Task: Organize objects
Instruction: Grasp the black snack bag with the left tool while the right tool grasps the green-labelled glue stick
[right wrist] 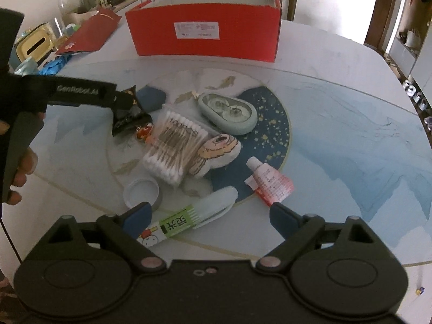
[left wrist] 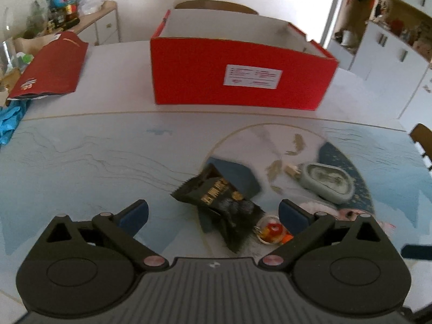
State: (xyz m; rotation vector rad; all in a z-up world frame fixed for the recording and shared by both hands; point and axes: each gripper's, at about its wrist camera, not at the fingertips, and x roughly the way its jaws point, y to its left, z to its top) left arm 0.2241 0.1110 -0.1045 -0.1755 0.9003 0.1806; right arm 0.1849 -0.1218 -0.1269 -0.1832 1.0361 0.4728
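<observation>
While both jaws gape wide and empty, the left hand-held gripper (left wrist: pixel 213 214) and right hand-held gripper (right wrist: pixel 209 214) frame a crinkled black foil snack packet (left wrist: pixel 220 202) with gold lettering at centre, lying on the table (left wrist: pixel 94 156).

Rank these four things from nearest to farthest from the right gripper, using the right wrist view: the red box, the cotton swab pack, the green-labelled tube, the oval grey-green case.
From the right gripper:
1. Green-labelled tube, lying between its open fingers.
2. Cotton swab pack, mid-table, left of centre.
3. Oval grey-green case, just beyond the pack.
4. Red box, at the table's far edge.
</observation>
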